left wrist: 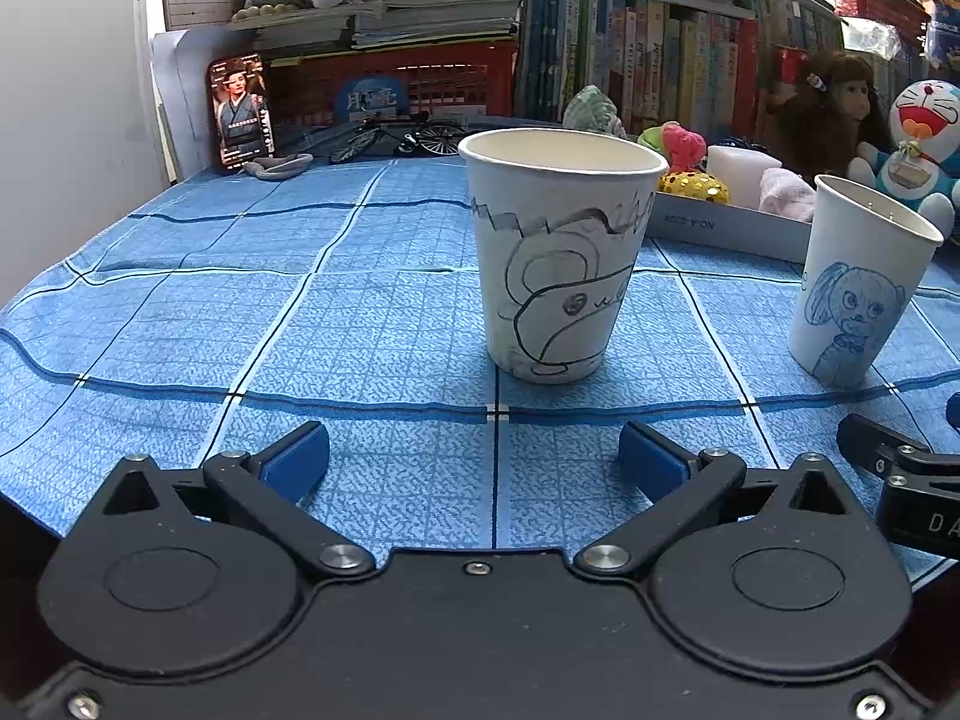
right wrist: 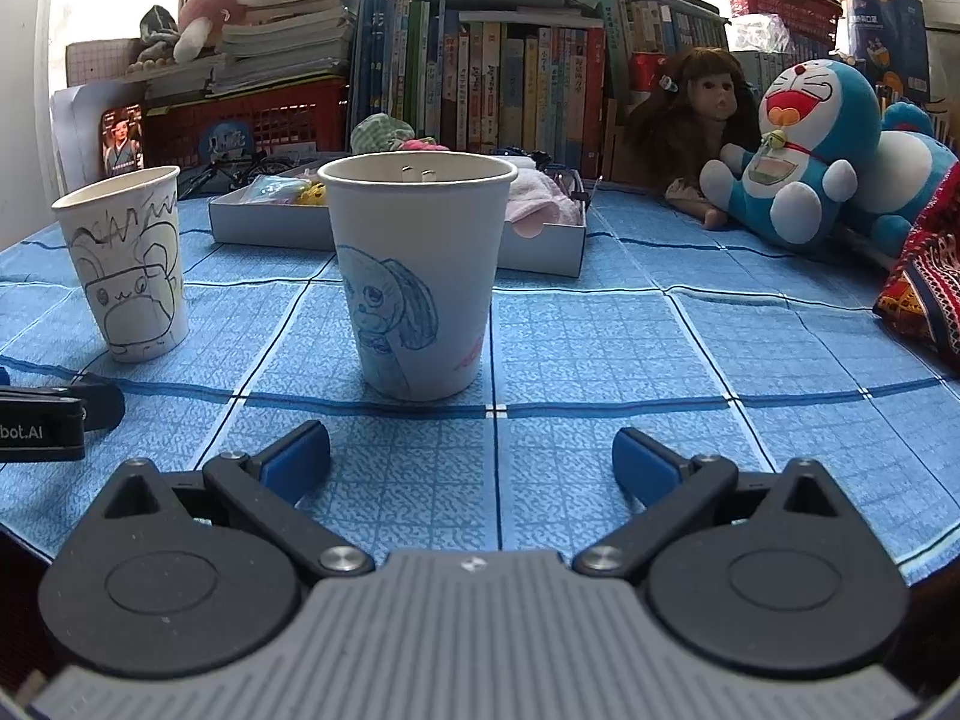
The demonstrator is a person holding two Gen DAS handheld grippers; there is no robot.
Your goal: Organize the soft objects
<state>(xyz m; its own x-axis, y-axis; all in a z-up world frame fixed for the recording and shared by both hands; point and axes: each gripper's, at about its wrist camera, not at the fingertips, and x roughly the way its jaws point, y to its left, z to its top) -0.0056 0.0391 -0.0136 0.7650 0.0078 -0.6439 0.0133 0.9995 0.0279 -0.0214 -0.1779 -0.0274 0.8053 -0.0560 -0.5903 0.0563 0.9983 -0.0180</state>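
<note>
Both tools, left [left wrist: 474,456] and right [right wrist: 471,456], are spread and hold nothing. Soft toys [right wrist: 534,195] lie in the tray [right wrist: 540,246]; the plush cat [right wrist: 798,174] sits outside on the desk [right wrist: 600,348], perhaps still to sort.

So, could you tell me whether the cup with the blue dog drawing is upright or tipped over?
Upright. The dog cup stands on its base on the blue cloth, open rim at the top.

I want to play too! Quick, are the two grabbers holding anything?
Left gripper: open, holding nothing; the white paper cup with black drawing stands ahead.
Right gripper: open, holding nothing.
</note>
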